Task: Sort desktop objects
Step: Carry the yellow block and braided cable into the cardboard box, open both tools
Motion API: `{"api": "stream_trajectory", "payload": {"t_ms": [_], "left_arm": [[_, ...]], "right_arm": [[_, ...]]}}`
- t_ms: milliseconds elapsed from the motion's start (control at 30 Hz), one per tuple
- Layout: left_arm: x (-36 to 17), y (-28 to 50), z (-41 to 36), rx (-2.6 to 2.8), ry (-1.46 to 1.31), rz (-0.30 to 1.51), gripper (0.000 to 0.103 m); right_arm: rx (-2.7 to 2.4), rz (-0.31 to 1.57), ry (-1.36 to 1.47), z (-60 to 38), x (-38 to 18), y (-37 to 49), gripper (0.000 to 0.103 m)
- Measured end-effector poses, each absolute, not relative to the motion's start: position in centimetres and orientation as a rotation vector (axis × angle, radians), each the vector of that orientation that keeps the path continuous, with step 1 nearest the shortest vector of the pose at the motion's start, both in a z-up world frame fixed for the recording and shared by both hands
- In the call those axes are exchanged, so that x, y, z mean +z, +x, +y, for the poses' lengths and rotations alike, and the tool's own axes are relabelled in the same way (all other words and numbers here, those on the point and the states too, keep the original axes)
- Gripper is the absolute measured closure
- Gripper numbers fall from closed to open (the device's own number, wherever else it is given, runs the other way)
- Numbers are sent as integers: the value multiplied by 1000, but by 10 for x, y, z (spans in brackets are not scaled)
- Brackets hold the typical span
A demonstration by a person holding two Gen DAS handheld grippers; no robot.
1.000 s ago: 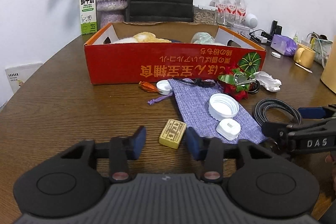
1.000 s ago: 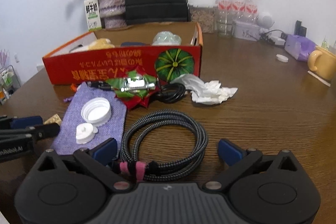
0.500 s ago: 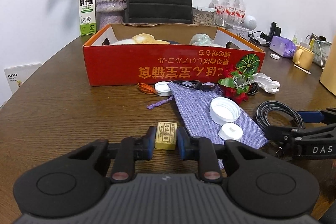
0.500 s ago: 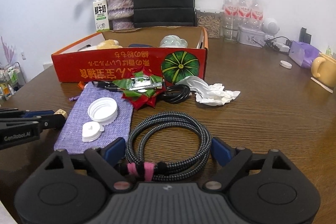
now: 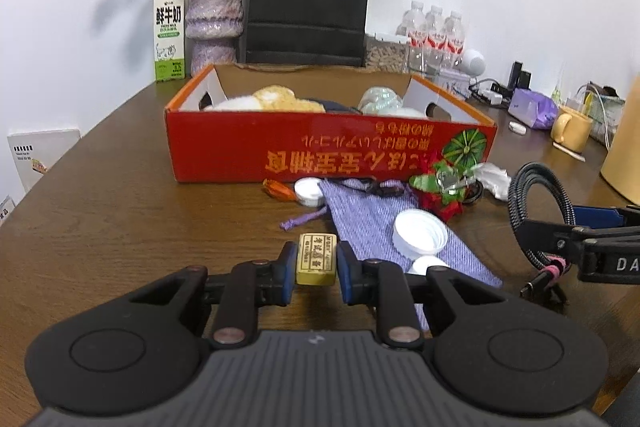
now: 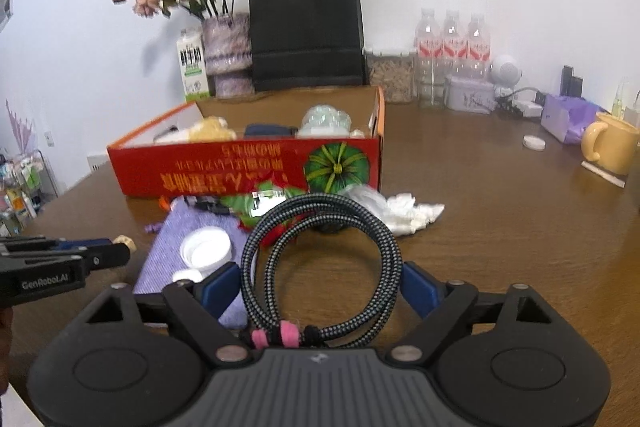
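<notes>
My left gripper [image 5: 317, 267] is shut on a small yellow block [image 5: 316, 258] and holds it just above the table. My right gripper [image 6: 320, 283] is shut on a coiled braided cable [image 6: 320, 259], whose loop stands upright between the blue pads [image 6: 218, 285]; the cable also shows in the left wrist view [image 5: 540, 211]. A red cardboard box [image 5: 328, 147] holding soft items sits behind. A purple cloth pouch [image 5: 372, 223] carries a white lid [image 5: 420, 235] and a white cap [image 5: 428, 263].
A red-green bow [image 5: 444, 187], crumpled tissue [image 6: 404, 213], small white cap [image 5: 309, 190] and orange item [image 5: 278, 189] lie before the box. Behind stand a milk carton [image 5: 169, 31], vase [image 5: 214, 17], black bag [image 5: 308, 3], bottles [image 5: 434, 39]. A yellow mug [image 5: 572, 127] sits right.
My left gripper closed on the yellow block and lifted it slightly. My right gripper closed on the cable and raised it off the table, so the coil now stands up.
</notes>
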State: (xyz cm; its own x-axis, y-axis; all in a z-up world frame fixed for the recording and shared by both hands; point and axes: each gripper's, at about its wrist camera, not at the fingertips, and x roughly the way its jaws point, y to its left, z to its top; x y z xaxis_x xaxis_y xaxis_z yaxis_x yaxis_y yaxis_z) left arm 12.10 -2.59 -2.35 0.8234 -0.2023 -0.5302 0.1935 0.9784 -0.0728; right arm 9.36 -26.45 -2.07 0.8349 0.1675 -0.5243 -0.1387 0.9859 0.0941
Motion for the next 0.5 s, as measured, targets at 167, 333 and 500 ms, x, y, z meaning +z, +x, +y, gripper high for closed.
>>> {"api": "stream_trajectory", "payload": {"t_ms": [167, 333, 500], "left_arm": [[-13, 121, -22, -209, -28, 533, 81], [4, 125, -19, -210, -37, 482, 81], [28, 139, -17, -197, -35, 401, 81]], "right_arm": [[171, 515, 56, -264, -9, 91, 19], [178, 469, 68, -263, 7, 92, 19], [186, 393, 66, -259, 33, 104, 19]]}}
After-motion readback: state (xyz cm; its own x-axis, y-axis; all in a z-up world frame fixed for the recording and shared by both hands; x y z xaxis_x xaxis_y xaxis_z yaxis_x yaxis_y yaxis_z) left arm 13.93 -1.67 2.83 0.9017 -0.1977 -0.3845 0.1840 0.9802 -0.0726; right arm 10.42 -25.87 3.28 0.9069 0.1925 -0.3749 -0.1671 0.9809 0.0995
